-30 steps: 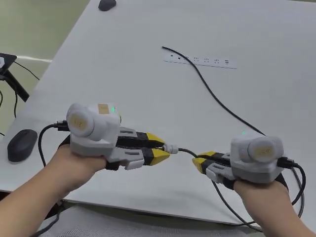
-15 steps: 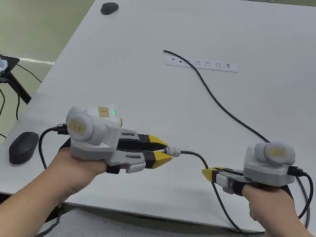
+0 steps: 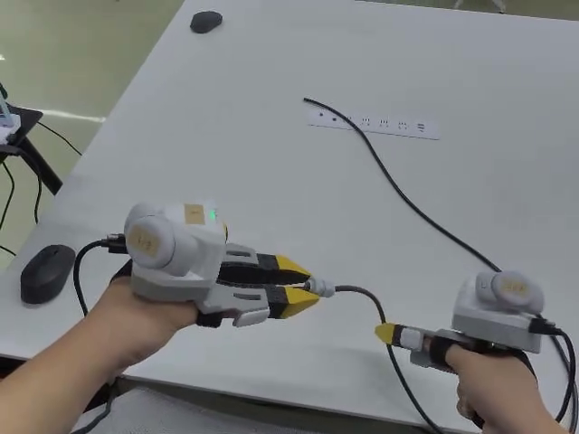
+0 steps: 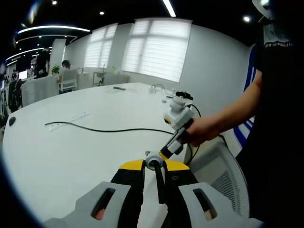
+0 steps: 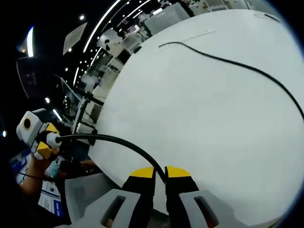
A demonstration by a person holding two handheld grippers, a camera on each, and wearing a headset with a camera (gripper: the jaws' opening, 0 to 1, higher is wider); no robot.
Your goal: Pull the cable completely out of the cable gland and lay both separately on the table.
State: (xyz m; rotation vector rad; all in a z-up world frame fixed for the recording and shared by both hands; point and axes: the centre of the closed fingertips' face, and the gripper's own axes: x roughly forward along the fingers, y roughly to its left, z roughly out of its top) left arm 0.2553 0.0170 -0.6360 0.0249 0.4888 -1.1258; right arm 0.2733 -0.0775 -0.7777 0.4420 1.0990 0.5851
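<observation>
My left gripper (image 3: pixel 306 289) is shut on the small grey cable gland (image 3: pixel 318 287), held above the table's near edge. The gland (image 4: pixel 153 161) sits between the yellow tips in the left gripper view. A black cable (image 3: pixel 362 297) comes out of the gland and curves right and down into my right gripper (image 3: pixel 387 334), which is shut on it. In the right gripper view the cable (image 5: pixel 124 143) arcs from my jaws to the gland (image 5: pixel 53 139) in the other gripper (image 5: pixel 42 142). The cable (image 3: pixel 407 203) also runs long across the white table (image 3: pixel 271 136).
A white power strip (image 3: pixel 374 123) lies flat at mid-table. One dark mouse (image 3: pixel 45 273) sits at the left edge, another (image 3: pixel 206 21) at the far left corner. Gripper leads hang off the near edge. A person's arm (image 4: pixel 228 116) holds the right gripper.
My right gripper has drawn away to the right and down, dragging more cable out of the gland. The left gripper has held nearly still with the gland.
</observation>
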